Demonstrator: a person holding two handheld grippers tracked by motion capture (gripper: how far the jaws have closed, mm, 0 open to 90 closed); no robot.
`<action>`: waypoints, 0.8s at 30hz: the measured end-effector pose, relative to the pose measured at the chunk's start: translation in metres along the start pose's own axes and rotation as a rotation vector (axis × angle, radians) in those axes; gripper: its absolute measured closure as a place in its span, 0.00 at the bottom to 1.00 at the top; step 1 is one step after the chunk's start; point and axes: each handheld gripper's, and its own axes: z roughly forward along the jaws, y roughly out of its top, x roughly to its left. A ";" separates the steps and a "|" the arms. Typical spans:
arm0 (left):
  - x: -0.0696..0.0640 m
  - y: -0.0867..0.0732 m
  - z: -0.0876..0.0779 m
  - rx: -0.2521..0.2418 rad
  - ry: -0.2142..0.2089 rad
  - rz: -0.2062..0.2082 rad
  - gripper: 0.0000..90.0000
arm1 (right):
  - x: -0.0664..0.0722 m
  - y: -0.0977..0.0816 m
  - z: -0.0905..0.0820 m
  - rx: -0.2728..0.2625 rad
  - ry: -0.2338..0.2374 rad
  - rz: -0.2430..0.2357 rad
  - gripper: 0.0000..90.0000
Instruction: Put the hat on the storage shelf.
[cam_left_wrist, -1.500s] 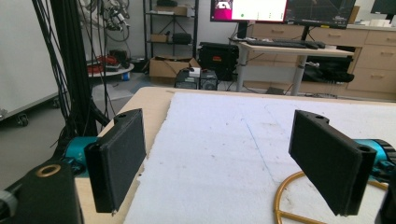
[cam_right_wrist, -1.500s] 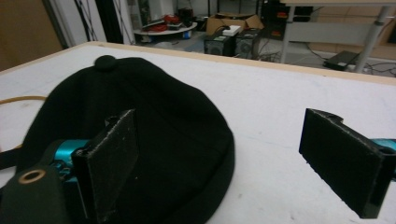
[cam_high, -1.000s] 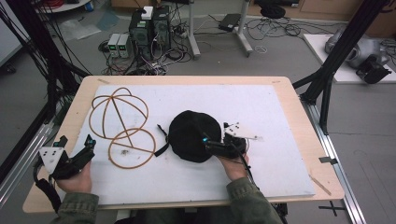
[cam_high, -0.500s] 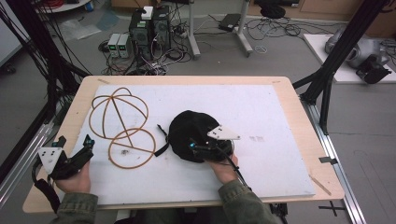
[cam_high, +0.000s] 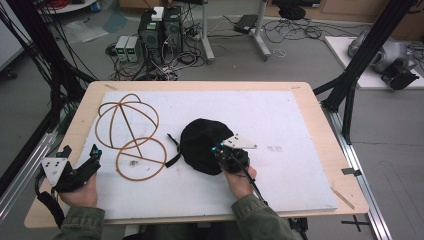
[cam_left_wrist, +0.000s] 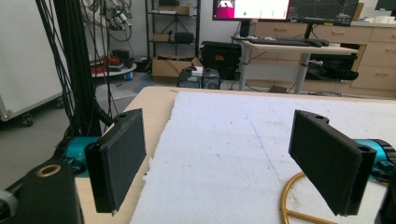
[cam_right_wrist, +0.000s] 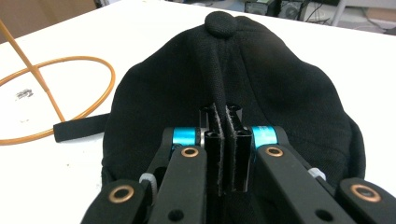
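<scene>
The black fabric cap (cam_high: 202, 145) lies near the middle of the white foam board (cam_high: 300, 120) that covers the light wooden table (cam_high: 320, 107); I take this cap as the landmark for all places. In the right gripper view the cap (cam_right_wrist: 261, 84) shows a round button (cam_right_wrist: 221, 22) on its top and a raised fold of cloth running from the button down to the right tool (cam_right_wrist: 225, 140); the jaws of this tool are pressed together with the fold of the cap between them, so the tool is clenched on the cap. In the high view the right tool (cam_high: 231, 155) sits at the near right edge of the cap, with a grey three-cornered plate (cam_high: 239, 142) on top and the person's right hand (cam_high: 240, 179) behind it. A black strap (cam_high: 172, 150) of the cap comes out on its left side; in the right gripper view the strap (cam_right_wrist: 79, 126) lies flat on the board. Just left of the cap stands the golden wire frame made of rings (cam_high: 131, 132); its flat ring (cam_right_wrist: 60, 98) rests on the board beside the strap. Well to the left of the cap, at the near left corner of the table, the left tool (cam_high: 80, 167) is held by the person's left hand (cam_high: 82, 192); in the left gripper view its jaws stand wide apart with nothing between them, so it is released (cam_left_wrist: 229, 158); a part of the golden ring (cam_left_wrist: 299, 200) shows near its right jaw.
</scene>
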 end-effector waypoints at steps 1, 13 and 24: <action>0.000 0.000 0.000 -0.001 -0.001 0.000 0.21 | 0.000 0.000 0.000 -0.005 -0.001 -0.001 0.98; 0.000 0.000 0.001 -0.002 -0.007 0.001 0.21 | 0.002 0.000 -0.006 -0.059 -0.037 -0.011 0.98; -0.001 0.000 0.001 0.001 -0.016 -0.003 0.21 | 0.000 0.011 -0.024 -0.151 -0.094 0.004 0.98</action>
